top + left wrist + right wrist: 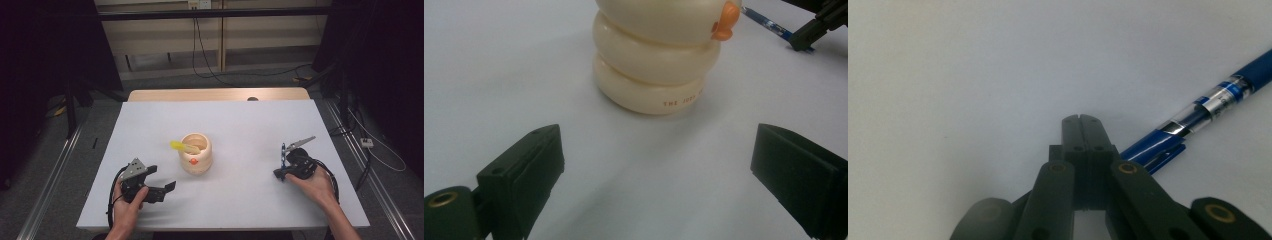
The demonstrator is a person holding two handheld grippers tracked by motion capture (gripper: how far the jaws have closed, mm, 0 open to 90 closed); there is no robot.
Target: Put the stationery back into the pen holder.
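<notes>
Big white counter [240, 195] first, mostly bare. Dead centre sits a cream pot [196, 153] (stacked-ring shape, orange beak on the side) with a yellow thing [178, 145] poking out of it. The left gripper [170, 188] rests near the pot's lower left, jaws wide apart and holding nothing, bare counter between it and the pot. The right gripper [280, 172] is well off to the right, jaws closed tight together on nothing, with the blue pen [1198, 120] lying flat just beside them.
</notes>
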